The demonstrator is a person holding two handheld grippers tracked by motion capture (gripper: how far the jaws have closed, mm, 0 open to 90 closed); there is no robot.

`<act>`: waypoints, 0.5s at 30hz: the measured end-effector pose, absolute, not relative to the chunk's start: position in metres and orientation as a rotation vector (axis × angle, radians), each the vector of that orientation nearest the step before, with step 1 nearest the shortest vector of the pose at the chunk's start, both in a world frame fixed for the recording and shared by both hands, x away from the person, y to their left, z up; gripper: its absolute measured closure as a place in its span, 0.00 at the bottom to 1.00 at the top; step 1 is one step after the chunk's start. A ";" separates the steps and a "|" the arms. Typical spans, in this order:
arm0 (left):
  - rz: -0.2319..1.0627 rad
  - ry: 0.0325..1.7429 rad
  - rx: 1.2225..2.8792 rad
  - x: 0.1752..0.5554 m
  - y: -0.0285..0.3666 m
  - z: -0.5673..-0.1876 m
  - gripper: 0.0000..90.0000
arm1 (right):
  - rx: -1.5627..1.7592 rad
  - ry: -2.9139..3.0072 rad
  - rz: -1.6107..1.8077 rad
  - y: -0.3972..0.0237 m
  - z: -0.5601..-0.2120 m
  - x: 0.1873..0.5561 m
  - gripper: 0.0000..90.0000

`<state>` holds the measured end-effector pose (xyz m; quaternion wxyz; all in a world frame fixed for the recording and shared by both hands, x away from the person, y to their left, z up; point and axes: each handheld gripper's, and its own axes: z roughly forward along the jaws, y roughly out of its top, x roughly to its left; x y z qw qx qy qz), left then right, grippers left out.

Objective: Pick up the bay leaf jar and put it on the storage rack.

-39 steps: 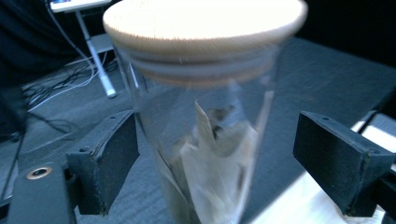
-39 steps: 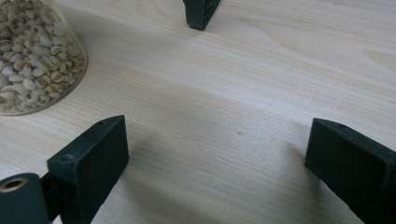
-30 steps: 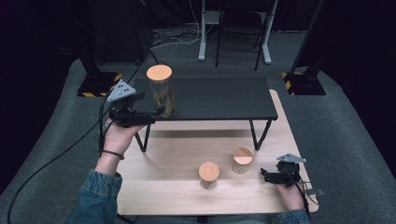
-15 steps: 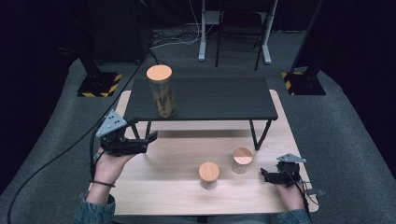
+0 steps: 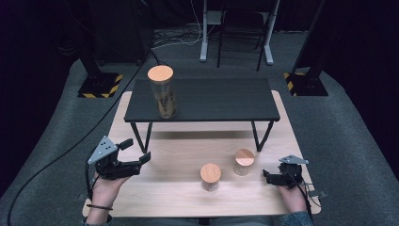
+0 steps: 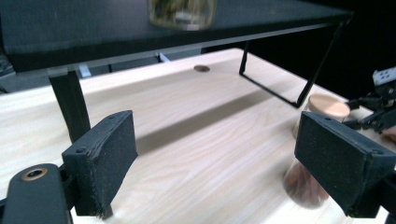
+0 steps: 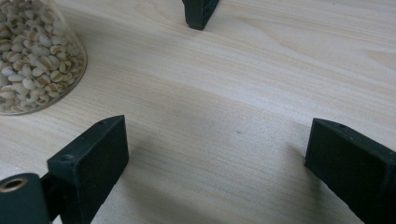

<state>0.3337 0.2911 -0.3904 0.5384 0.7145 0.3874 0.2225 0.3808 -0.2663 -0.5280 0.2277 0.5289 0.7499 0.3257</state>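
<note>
Two grippers, both empty with jaws apart: left gripper [image 5: 135, 152] and right gripper [image 5: 266, 176] flank two wooden-lidded jars [image 5: 210, 176] on the table [image 5: 179, 150], before the black shelf [image 5: 211, 101] bearing a tall jar [image 5: 163, 92].

Left claw [image 5: 139, 153], empty, now down off the tall jar [image 5: 163, 92], low over the table [image 5: 179, 155].
</note>
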 end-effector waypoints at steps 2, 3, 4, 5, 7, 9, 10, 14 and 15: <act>0.544 0.923 1.709 0.333 0.291 -0.396 0.14 | 1.456 2.066 0.897 -0.266 -0.528 0.381 0.06; 0.549 0.925 1.712 0.333 0.291 -0.400 0.14 | 1.456 2.066 0.897 -0.266 -0.528 0.381 0.06; 0.548 0.931 1.715 0.333 0.291 -0.404 0.14 | 1.457 2.066 0.897 -0.266 -0.528 0.381 0.06; 0.552 0.936 1.718 0.334 0.292 -0.408 0.14 | 1.457 2.066 0.897 -0.266 -0.528 0.381 0.06; 0.557 0.951 1.725 0.335 0.294 -0.415 0.14 | 1.456 2.066 0.897 -0.266 -0.528 0.381 0.06; 0.571 0.964 1.730 0.336 0.295 -0.422 0.14 | 1.457 2.066 0.897 -0.266 -0.528 0.381 0.06; 0.575 0.968 1.735 0.338 0.296 -0.426 0.14 | 1.456 2.066 0.897 -0.266 -0.528 0.381 0.06; 0.569 0.994 1.737 0.345 0.299 -0.439 0.14 | 1.457 2.065 0.897 -0.266 -0.528 0.381 0.06; 0.568 1.002 1.746 0.347 0.300 -0.443 0.14 | 1.457 2.065 0.897 -0.266 -0.528 0.381 0.06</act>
